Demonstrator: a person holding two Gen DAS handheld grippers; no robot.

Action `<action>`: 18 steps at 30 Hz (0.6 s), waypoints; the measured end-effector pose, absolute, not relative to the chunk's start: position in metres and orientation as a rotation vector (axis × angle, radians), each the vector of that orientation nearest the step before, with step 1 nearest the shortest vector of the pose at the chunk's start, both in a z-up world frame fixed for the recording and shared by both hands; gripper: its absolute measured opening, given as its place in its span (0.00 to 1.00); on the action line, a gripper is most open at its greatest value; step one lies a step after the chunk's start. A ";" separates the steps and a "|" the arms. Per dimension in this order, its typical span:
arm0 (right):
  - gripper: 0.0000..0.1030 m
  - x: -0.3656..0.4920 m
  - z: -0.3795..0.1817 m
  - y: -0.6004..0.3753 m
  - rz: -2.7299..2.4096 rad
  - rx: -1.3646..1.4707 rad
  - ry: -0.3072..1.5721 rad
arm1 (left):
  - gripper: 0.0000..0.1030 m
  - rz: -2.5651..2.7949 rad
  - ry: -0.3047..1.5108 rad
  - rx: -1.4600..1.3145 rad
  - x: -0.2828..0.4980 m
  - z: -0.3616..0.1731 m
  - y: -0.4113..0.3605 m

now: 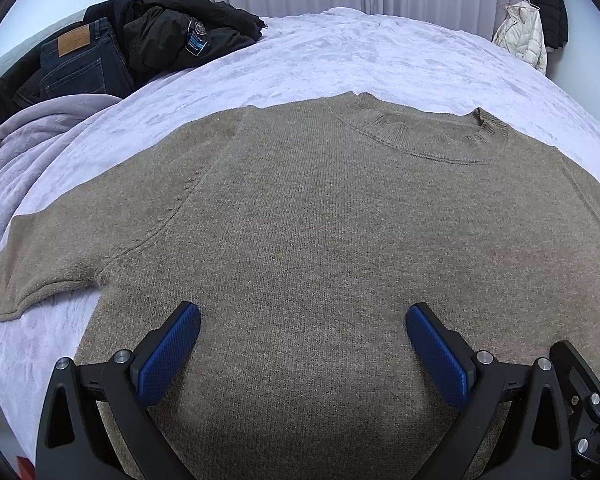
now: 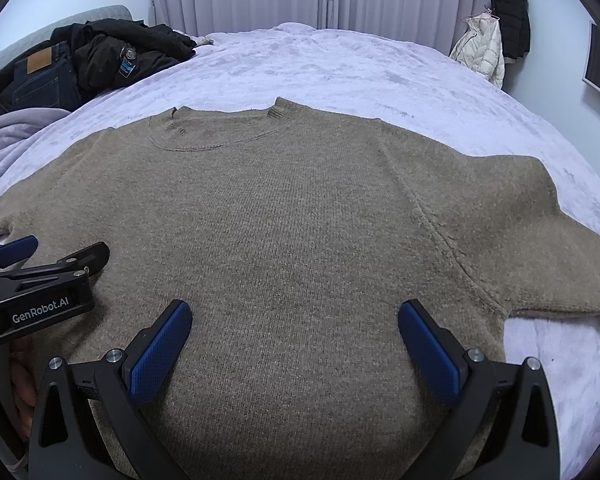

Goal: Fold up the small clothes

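Note:
A tan knit sweater [image 1: 300, 220] lies flat and spread out on the bed, collar at the far side, sleeves out to both sides. It also fills the right wrist view [image 2: 300, 220]. My left gripper [image 1: 303, 316] is open and empty, hovering over the sweater's lower body, left of centre. My right gripper [image 2: 295, 312] is open and empty over the lower body, right of centre. The left gripper [image 2: 60, 248] also shows at the left edge of the right wrist view, close beside the right one.
The bed has a pale lilac plush cover [image 1: 340, 52]. A black jacket [image 1: 180, 28] and dark jeans [image 1: 80, 60] are piled at the far left. A rumpled lilac blanket [image 1: 28, 140] lies at the left. Coats [image 1: 540, 20] hang on the far right wall. Curtains are behind.

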State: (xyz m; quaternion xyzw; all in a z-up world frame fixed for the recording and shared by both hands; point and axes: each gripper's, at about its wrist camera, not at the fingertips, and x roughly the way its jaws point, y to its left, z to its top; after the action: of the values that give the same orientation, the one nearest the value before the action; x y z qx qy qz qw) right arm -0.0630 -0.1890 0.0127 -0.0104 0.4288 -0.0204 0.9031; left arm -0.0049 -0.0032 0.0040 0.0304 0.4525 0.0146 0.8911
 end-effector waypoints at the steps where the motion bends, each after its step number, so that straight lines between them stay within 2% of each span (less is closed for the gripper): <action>1: 1.00 -0.063 0.013 -0.189 -0.042 -0.021 0.886 | 1.00 0.031 0.939 0.063 -0.005 0.004 -0.004; 18: 1.00 -0.063 0.011 -0.188 -0.035 -0.016 0.887 | 1.00 0.055 0.949 0.098 -0.003 0.003 -0.010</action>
State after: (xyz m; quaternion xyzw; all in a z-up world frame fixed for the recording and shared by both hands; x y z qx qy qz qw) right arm -0.0629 -0.1877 0.0109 -0.0080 0.4290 -0.0170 0.9031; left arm -0.0027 -0.0097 0.0031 0.0469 0.4566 0.0264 0.8880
